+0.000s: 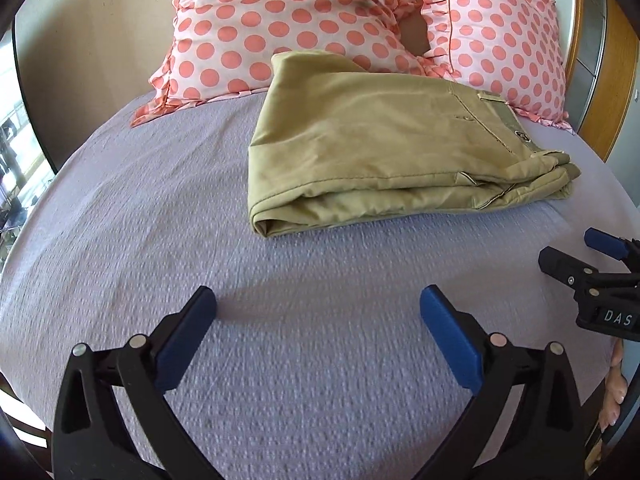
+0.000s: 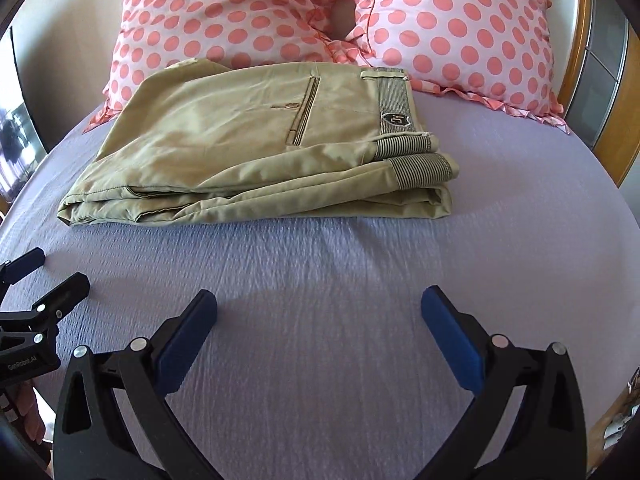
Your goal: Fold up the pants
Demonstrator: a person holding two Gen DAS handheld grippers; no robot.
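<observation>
Khaki pants lie folded in a compact stack on the lilac bedspread, waistband to the right; they also show in the right wrist view, with the striped waistband lining and a back pocket on top. My left gripper is open and empty, above the bedspread, well short of the pants. My right gripper is open and empty too, short of the pants' front edge. Each gripper shows at the edge of the other's view: the right one and the left one.
Two pink pillows with coral dots lean against the wall behind the pants. A wooden headboard frame runs along the right. The bedspread lies between grippers and pants.
</observation>
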